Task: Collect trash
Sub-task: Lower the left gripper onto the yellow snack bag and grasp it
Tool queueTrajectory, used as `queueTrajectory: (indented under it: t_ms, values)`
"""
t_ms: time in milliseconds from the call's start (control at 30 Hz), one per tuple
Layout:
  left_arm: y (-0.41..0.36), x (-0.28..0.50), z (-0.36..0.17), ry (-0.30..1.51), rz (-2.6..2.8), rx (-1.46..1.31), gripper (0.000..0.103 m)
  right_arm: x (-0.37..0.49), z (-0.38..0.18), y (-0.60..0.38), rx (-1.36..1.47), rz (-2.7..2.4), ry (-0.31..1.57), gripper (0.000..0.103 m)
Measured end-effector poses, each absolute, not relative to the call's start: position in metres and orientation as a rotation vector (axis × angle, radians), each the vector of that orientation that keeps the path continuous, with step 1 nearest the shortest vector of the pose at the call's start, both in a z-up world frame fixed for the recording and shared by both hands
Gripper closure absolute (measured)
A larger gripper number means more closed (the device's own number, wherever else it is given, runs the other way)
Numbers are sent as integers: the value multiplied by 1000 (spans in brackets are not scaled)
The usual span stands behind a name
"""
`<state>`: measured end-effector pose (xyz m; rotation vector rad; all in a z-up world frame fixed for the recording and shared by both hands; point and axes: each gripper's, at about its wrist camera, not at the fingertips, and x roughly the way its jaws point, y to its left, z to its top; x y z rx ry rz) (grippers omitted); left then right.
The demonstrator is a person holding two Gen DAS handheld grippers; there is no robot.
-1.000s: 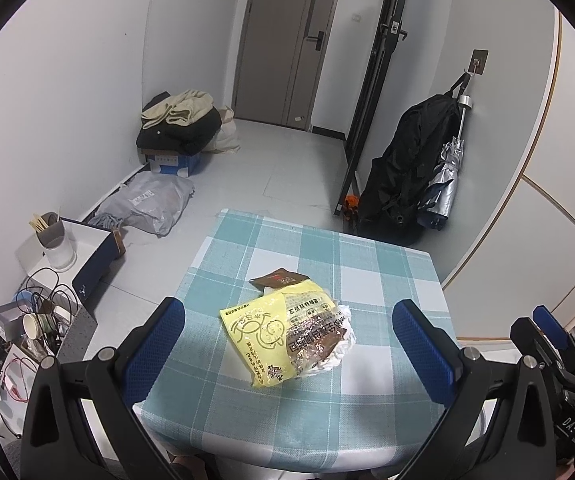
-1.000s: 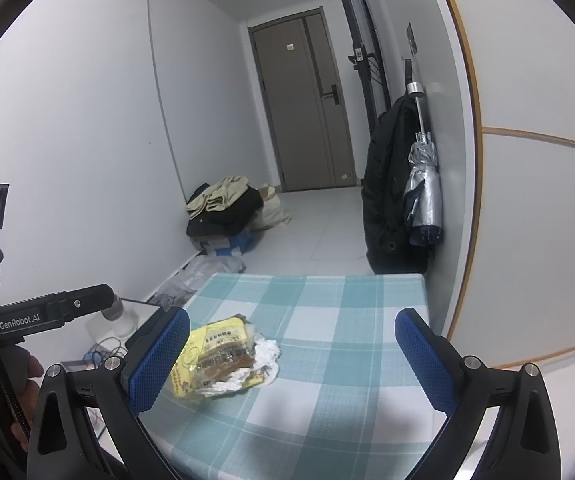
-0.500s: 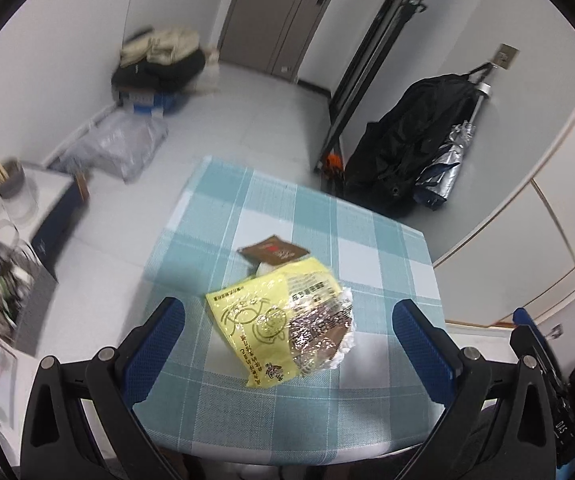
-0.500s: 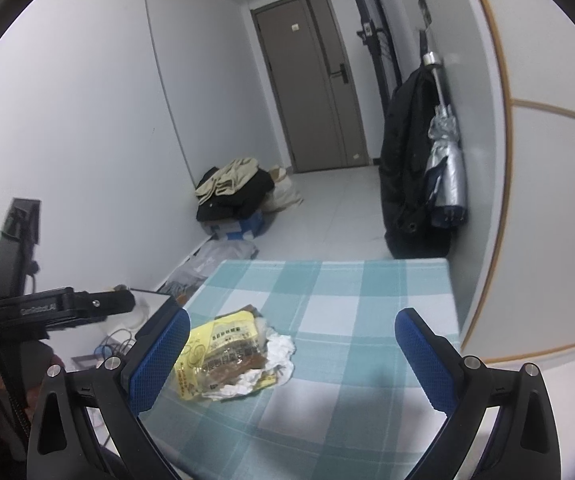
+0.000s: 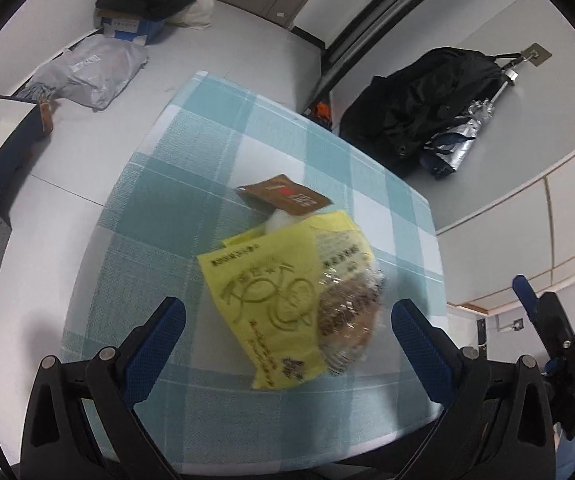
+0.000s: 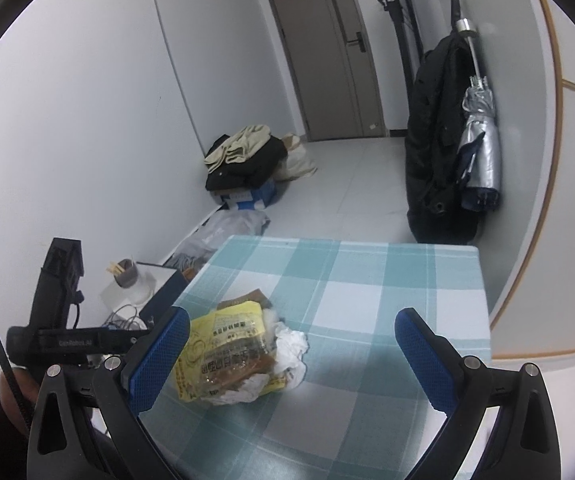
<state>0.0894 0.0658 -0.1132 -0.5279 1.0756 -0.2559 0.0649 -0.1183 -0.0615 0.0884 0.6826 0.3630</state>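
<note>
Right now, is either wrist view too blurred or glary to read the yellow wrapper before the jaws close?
Left wrist view: yellow wrapper is motion-smeared, its clear right part glinting, print unreadable. Right wrist view: wrapper sharper, with a little glare on the plastic; checked tablecloth evenly lit, edges bent by fisheye.

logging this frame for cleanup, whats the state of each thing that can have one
left gripper: open, holds nothing
right gripper: open, holds nothing
yellow wrapper: crumpled, lying on the table
brown sachet: flat on the table
white tissue: crumpled beside the wrapper
door: closed
umbrella: folded, hanging
</note>
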Motion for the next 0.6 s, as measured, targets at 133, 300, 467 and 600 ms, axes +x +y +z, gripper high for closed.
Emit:
queueTrajectory:
  t_ms: [133,300,467,600]
  values:
    - [71,91,-121,1095,-264,-582,5,69,-64,-118,102,371,703,0]
    - [73,95,-140,1159,-278,-630,30,66,-63,-119,109,377,706,0]
    - [69,93,-144,1196,-281,-619,58,62,-59,-120,107,376,701,0]
    - [71,92,-146,1193,-272,-630,81,57,-57,-121,105,373,693,0]
